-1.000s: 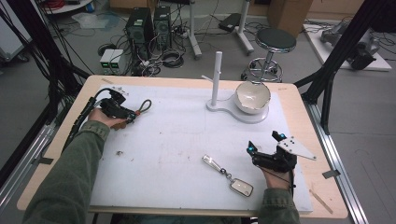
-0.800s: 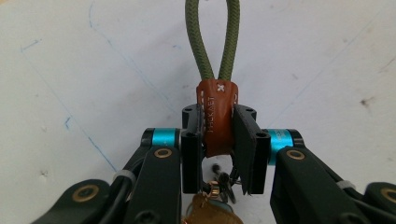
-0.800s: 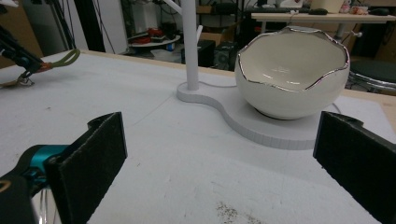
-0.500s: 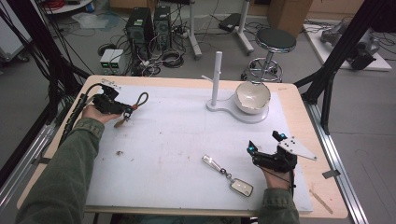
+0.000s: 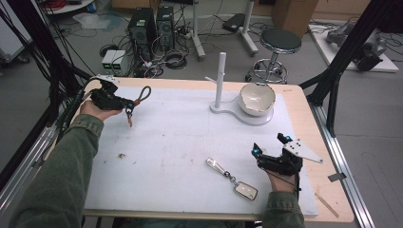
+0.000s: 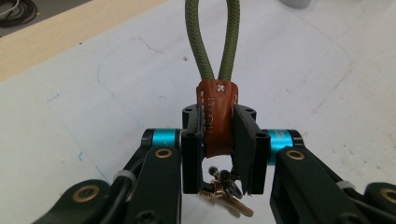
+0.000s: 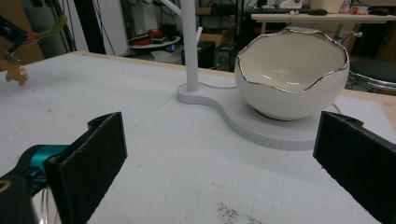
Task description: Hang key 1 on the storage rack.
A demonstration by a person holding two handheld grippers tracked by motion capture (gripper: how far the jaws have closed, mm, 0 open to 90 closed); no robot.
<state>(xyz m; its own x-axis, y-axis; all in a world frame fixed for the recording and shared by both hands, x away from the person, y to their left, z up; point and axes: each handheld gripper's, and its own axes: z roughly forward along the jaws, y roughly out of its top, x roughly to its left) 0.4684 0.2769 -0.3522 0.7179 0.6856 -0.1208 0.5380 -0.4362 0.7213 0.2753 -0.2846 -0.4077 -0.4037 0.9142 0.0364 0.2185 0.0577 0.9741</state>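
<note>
My left gripper [image 5: 124, 103] is lifted above the table's back left, shut on the brown leather tab [image 6: 217, 119] of a keychain. Its green cord loop [image 6: 212, 39] sticks out past the jaws, and small keys [image 5: 129, 117] dangle below. The same loop [image 5: 143, 94] points right in the high view. Near the front right, my right gripper [image 5: 268, 151] rests low with jaws wide apart and nothing between the pads [image 7: 93, 161]. A second keychain [image 5: 232, 177] with a silver bar and dark fob lies on the white mat left of it. A white egg-shaped bowl [image 7: 293, 74] and post [image 7: 189, 44] share a white stand.
The white mat [image 5: 180, 142] covers most of the wooden table [image 5: 313, 123]. Bowl and post stand [image 5: 240, 111] sit at the back right. Some crumbs [image 5: 121, 155] lie on the mat's left. Beyond the table are a stool [image 5: 280, 42], computers and cables on the floor.
The left hand has lifted the green-looped keychain off the mat and drawn it slightly leftward and back. The right gripper and the other keychain have stayed where they were.
</note>
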